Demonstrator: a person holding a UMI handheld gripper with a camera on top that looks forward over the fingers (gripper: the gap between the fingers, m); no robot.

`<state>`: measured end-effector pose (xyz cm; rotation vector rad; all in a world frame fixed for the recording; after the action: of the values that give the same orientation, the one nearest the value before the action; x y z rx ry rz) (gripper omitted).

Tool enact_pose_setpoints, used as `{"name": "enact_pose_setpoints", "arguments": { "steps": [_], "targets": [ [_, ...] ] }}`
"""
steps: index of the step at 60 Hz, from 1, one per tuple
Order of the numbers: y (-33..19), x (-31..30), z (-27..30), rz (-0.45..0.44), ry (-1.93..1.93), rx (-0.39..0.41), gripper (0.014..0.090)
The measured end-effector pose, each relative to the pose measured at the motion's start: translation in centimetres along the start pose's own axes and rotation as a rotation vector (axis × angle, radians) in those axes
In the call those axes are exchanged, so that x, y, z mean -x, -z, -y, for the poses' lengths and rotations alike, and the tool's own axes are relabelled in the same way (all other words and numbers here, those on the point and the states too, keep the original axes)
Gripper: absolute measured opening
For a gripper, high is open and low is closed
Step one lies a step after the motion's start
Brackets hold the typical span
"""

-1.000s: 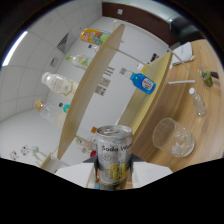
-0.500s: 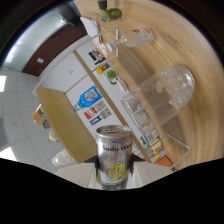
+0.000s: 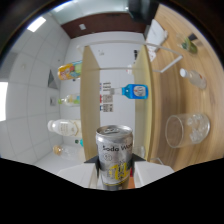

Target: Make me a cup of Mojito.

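Gripping a silver soda can point(image 3: 114, 156), the gripper point(image 3: 115, 176) is seen with its jaws clenched on the can's lower body, one finger pressed against each side. The can is held upright relative to the fingers, its top rim and pull tab facing the camera, and a label reading "Soda" with a yellow band below it is visible on its near face.

The scene beyond the can appears rotated, so that the wooden bench point(image 3: 170, 90) runs along the right side. A clear glass tumbler point(image 3: 186, 130) containing ice cubes is seen on the bench, to the right of the can and apart from it. A smaller clear glass item point(image 3: 193, 78) lies farther along the bench, and a small green object point(image 3: 191, 42) is located near the far end.

Beyond the can, a wooden panel point(image 3: 90, 100) is seen. A blue-labelled bottle point(image 3: 134, 91) is positioned just beyond the can, to the right of the panel. To the left of the panel, a bottle with an orange and yellow label point(image 3: 69, 70) and a pale bottle point(image 3: 65, 127) are seen against a white tiled wall point(image 3: 30, 85). Their contents cannot be identified.
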<state>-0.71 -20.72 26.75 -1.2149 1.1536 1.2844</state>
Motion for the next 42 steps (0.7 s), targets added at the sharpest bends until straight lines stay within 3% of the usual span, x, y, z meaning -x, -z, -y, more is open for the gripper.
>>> {"name": "enact_pose_setpoints", "arguments": {
  "steps": [15,30,42],
  "targets": [
    [-0.5,3.6,-4.3,-0.009,1.061,0.023,0.0503],
    [-1.2,-5.8,-8.0,-0.117,1.441,0.12,0.05],
    [-1.1,-13.4,-8.9,-0.197,1.506,0.21,0.05]
  ]
}}
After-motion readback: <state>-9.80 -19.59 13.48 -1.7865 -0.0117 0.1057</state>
